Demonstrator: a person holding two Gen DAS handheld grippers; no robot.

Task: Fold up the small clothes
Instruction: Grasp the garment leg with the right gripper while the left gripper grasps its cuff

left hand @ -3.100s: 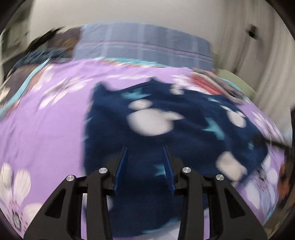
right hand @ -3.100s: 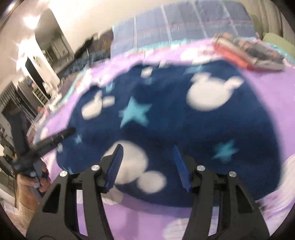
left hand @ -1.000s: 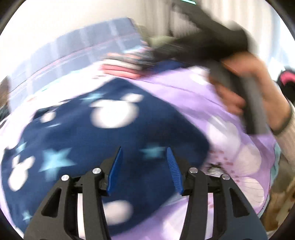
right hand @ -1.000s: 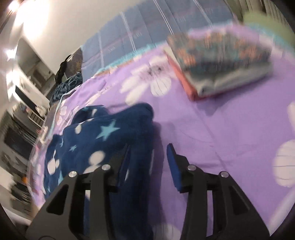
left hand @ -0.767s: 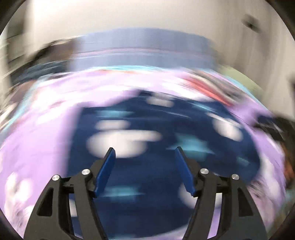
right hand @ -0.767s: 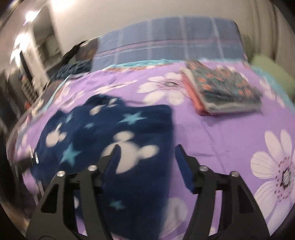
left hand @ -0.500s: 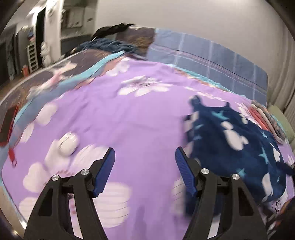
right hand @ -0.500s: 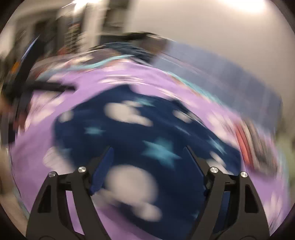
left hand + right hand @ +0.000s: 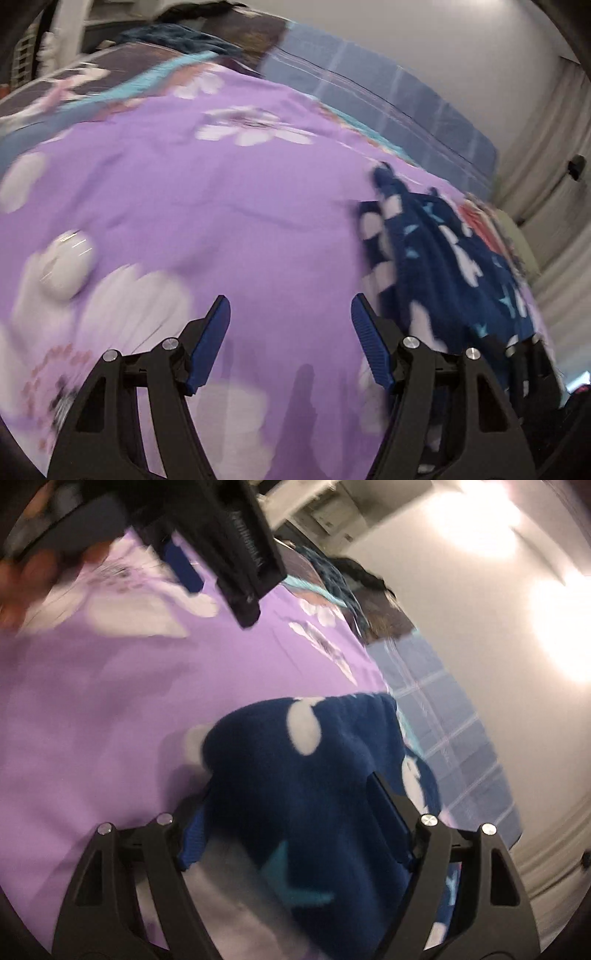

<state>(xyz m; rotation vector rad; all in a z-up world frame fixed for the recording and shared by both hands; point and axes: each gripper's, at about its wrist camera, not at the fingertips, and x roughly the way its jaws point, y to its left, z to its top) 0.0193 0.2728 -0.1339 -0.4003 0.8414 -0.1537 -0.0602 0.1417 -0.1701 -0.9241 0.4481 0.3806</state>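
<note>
A small navy fleece garment (image 9: 443,266) with white mouse heads and teal stars lies on a purple flowered bedspread (image 9: 221,206). In the left wrist view it is to the right of my left gripper (image 9: 290,325), which is open and empty over bare bedspread. In the right wrist view the garment (image 9: 314,775) lies between the spread fingers of my right gripper (image 9: 291,819), which is open, its fingertips partly hidden by the fabric. The left gripper (image 9: 229,535) shows at the top left there, held by a hand.
A blue plaid pillow (image 9: 388,96) lies at the head of the bed. A stack of folded clothes (image 9: 484,229) sits beyond the garment. Dark clothes (image 9: 177,37) are piled at the far left. A curtain (image 9: 546,184) hangs at the right.
My left gripper has swung left off the garment onto bare bedspread. My right gripper has come down low over the garment's edge, and its jaws stay wide.
</note>
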